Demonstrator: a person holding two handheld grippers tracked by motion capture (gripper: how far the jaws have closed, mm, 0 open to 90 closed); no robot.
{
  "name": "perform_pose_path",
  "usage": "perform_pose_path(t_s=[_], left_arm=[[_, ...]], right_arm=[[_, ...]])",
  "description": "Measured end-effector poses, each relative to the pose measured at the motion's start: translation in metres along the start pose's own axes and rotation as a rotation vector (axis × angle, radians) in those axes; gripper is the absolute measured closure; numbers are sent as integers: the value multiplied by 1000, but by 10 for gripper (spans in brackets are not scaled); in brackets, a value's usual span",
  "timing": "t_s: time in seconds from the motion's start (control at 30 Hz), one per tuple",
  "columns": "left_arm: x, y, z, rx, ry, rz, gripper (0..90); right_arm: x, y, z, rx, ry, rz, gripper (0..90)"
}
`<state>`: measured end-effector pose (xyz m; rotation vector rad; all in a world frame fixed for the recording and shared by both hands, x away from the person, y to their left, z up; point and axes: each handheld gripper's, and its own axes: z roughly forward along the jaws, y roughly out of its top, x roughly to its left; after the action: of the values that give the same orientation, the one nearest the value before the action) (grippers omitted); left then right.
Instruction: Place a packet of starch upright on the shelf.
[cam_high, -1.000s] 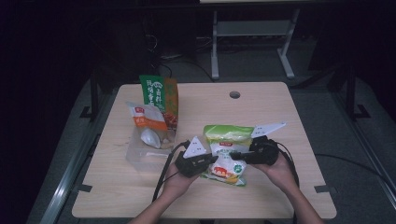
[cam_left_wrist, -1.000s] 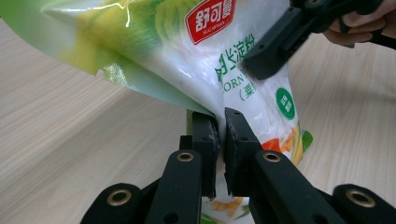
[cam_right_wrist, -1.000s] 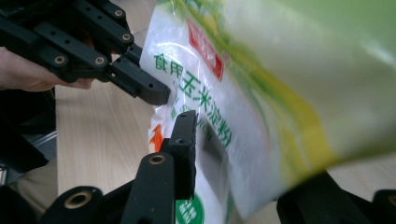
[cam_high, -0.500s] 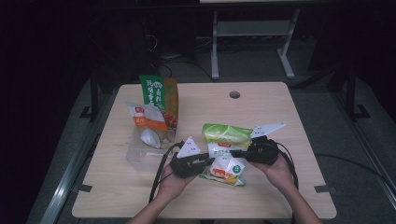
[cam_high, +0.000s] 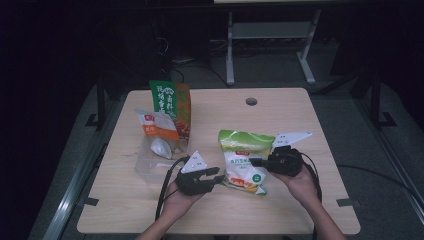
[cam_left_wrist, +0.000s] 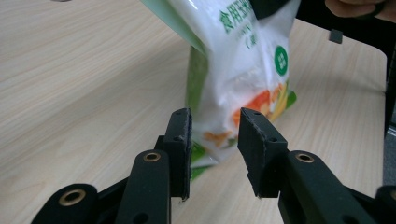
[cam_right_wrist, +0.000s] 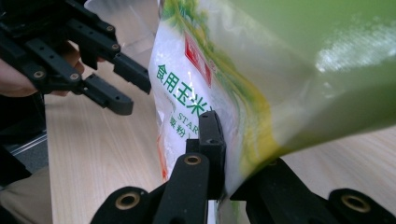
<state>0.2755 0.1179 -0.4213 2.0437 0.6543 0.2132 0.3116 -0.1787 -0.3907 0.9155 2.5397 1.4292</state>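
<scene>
The soft green-and-white plastic pouch of starch lies on the light wooden desk, lifted at one side between the two grippers. The right gripper has its fingers pinched narrow on the pouch's edge, film clamped between them. The left gripper stands with fingers moderately apart and empty, the pouch's lower corner just beyond their tips.

The pouch looks limp and glossy, likely to slump and slide as the powder inside shifts. A seam or flat corner should hold better than the bulging middle, and a hard squeeze risks splitting the film.

Well off to the far side of the left fingers sit a clear plastic tub, a white-and-orange packet and a tall green-and-orange bag. Nothing stands between the fingers and the pouch.
</scene>
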Motion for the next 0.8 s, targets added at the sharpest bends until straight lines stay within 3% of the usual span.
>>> perform_pose_path(t_s=[0.13,0.8], left_arm=[[-3,-2,-2,3,0,18,630],[-17,-15,-14,11,-35,21,580]], right_arm=[[0,4,-2,2,-6,-2,878],[0,17,-5,2,-23,-9,882]])
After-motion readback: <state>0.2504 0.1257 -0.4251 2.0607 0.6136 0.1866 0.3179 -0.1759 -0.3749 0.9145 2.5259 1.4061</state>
